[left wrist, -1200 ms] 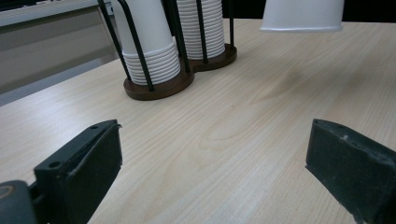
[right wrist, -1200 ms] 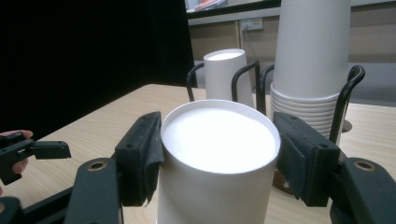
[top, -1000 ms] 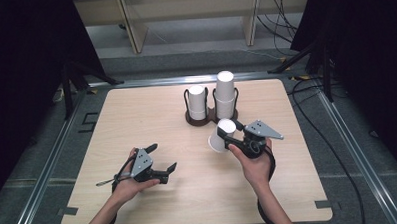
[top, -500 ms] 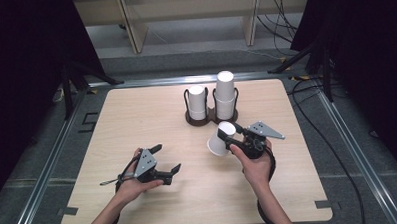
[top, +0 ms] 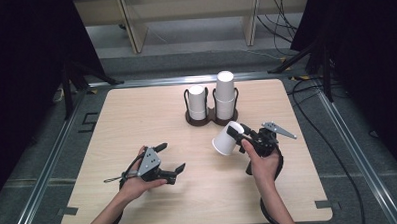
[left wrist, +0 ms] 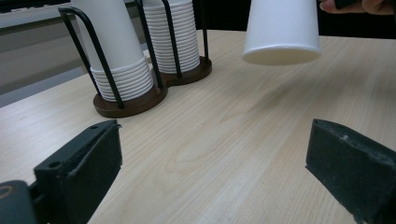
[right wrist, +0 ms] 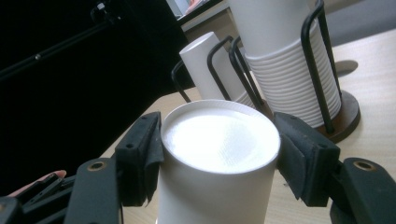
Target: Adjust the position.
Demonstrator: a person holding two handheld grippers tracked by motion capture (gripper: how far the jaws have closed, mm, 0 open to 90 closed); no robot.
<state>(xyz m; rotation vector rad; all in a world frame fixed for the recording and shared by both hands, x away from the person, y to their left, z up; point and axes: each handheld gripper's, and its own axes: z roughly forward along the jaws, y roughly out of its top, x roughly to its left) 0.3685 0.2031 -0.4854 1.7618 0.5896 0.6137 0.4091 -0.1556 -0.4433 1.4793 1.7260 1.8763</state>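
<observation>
A white paper cup [top: 225,140] hangs just above the table, tilted with its mouth toward the left, and my right gripper [top: 236,135] is shut on it. In the right gripper view both black pads press the cup's [right wrist: 219,140] sides just below its base. A dark wire cup holder [top: 207,118] stands at the table's far middle with a short stack [top: 197,102] and a taller stack [top: 225,95] of white cups. My left gripper [top: 172,156] rests low near the front left, open, with nothing between its fingers [left wrist: 88,158]. From there the held cup [left wrist: 282,28] hangs beyond it to the right.
The wooden table [top: 136,119] is bare to the left of the holder and along the front edge. A metal frame [top: 48,172] runs around the table, with dark floor, cables and shelf legs beyond.
My right gripper has drifted slightly nearer and lower with the cup still in it. The left hand has hardly moved.
</observation>
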